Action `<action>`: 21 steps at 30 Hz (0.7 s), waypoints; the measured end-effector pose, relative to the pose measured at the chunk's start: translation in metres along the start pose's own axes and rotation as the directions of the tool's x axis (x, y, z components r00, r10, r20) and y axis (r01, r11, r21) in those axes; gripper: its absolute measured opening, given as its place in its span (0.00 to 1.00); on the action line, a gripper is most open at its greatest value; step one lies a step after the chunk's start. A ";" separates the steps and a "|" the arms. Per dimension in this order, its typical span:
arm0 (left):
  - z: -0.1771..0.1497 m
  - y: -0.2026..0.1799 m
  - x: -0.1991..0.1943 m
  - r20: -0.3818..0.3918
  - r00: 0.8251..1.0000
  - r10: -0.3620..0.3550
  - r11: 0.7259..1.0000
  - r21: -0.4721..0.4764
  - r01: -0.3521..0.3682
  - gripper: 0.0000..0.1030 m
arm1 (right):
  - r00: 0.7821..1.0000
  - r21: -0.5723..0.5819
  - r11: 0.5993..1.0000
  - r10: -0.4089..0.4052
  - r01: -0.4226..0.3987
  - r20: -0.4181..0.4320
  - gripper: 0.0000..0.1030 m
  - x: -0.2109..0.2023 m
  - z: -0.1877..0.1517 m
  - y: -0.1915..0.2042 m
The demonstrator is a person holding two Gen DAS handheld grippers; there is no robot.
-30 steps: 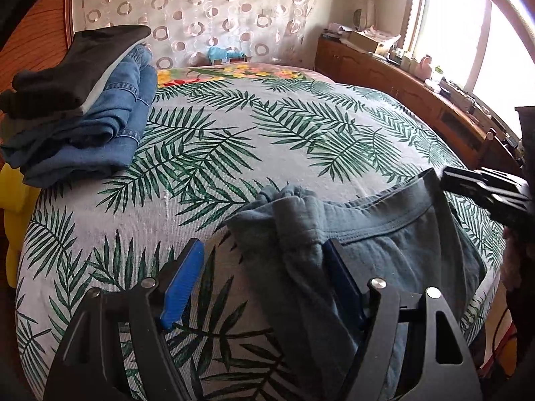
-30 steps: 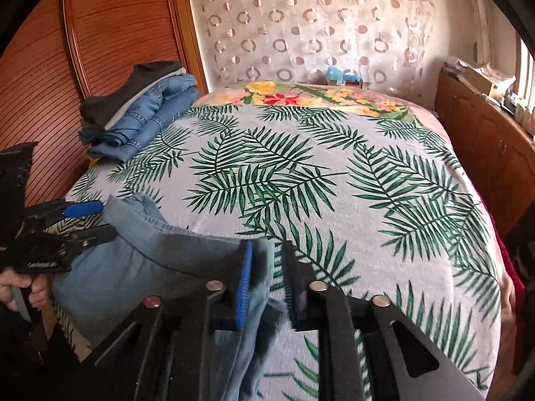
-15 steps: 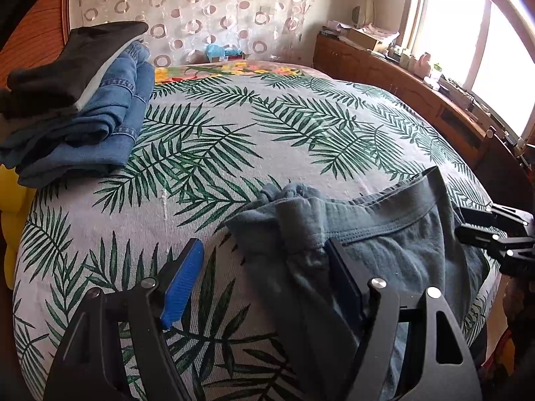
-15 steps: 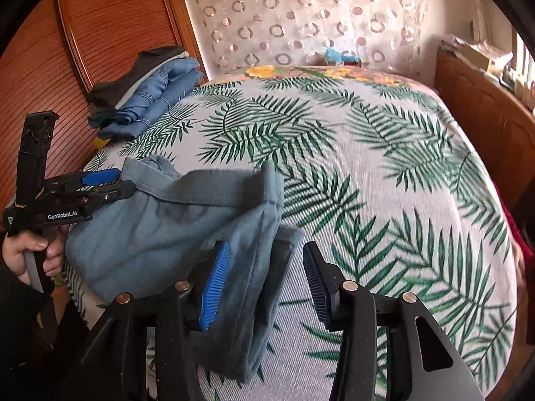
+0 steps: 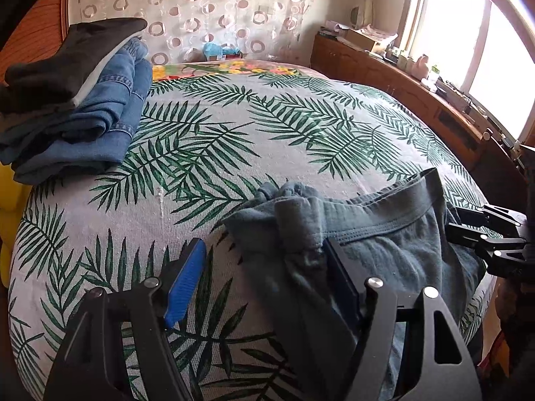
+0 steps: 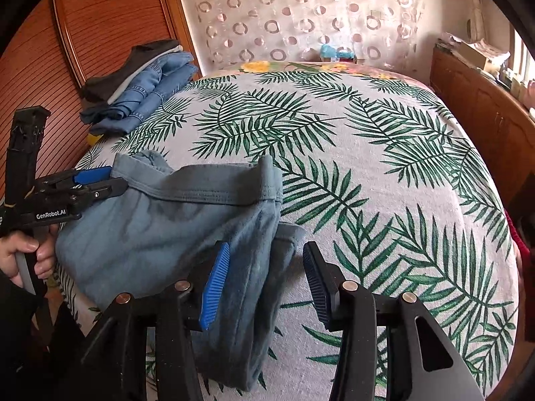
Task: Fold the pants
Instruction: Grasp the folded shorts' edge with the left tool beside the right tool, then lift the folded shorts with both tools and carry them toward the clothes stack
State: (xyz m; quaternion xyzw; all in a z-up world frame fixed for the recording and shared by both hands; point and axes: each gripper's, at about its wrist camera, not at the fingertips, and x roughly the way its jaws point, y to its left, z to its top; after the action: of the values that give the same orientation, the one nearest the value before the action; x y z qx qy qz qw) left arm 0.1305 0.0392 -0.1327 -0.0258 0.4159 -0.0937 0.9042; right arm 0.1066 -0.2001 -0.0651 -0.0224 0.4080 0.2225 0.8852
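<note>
Grey-blue pants (image 5: 384, 244) lie folded at the near edge of the bed, waistband away from me. My left gripper (image 5: 264, 280) straddles their bunched left corner; its jaws are closing, the right finger against the cloth, the blue left pad (image 5: 184, 284) still apart from it. In the right wrist view the pants (image 6: 167, 234) sit at lower left. My right gripper (image 6: 267, 284) stands open over their right folded edge, cloth loose between the pads. The left gripper (image 6: 83, 183), held by a hand (image 6: 23, 250), sits at the waistband's far corner. The right gripper (image 5: 485, 234) shows at the pants' right edge.
A pile of folded jeans under a dark garment (image 5: 83, 110) rests at the bed's far left corner. The palm-leaf bedspread (image 5: 234, 133) stretches beyond the pants. A wooden cabinet (image 5: 401, 83) runs along the right under the window, and a wooden panel (image 6: 67, 50) along the left.
My right gripper opened and let go of the pants' folded edge, which now lies loose between its pads. It also drew back and lower. The left gripper stayed put over the corner.
</note>
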 end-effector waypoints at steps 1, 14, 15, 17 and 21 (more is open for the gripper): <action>-0.001 -0.001 -0.001 -0.002 1.000 -0.023 1.000 0.001 0.023 0.59 | 1.000 -0.005 1.000 0.002 -0.002 0.002 0.46 0.001 0.001 0.001; -0.001 -0.003 0.000 -0.021 0.995 -0.100 0.995 -0.026 0.099 0.37 | 0.999 -0.018 1.000 0.025 -0.024 0.036 0.19 0.001 -0.011 0.003; 0.000 -0.004 0.000 -0.024 0.995 -0.097 0.995 -0.022 0.096 0.37 | 0.999 -0.020 1.000 0.024 -0.024 0.037 0.19 0.001 -0.011 0.003; 0.000 -0.005 0.000 -0.023 0.996 -0.090 0.996 -0.015 0.090 0.37 | 0.999 -0.027 0.999 0.028 -0.027 0.036 0.16 0.000 -0.010 0.004; -0.001 -0.007 0.000 -0.026 0.995 -0.097 0.995 -0.009 0.097 0.29 | 0.999 -0.030 0.999 0.026 -0.025 0.040 0.13 0.001 -0.010 0.006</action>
State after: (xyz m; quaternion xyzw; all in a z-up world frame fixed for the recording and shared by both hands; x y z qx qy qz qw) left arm 0.1288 0.0329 -0.1319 -0.0482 0.4265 -0.1361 0.8929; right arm 0.0975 -0.1967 -0.0713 -0.0257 0.3868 0.2401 0.8900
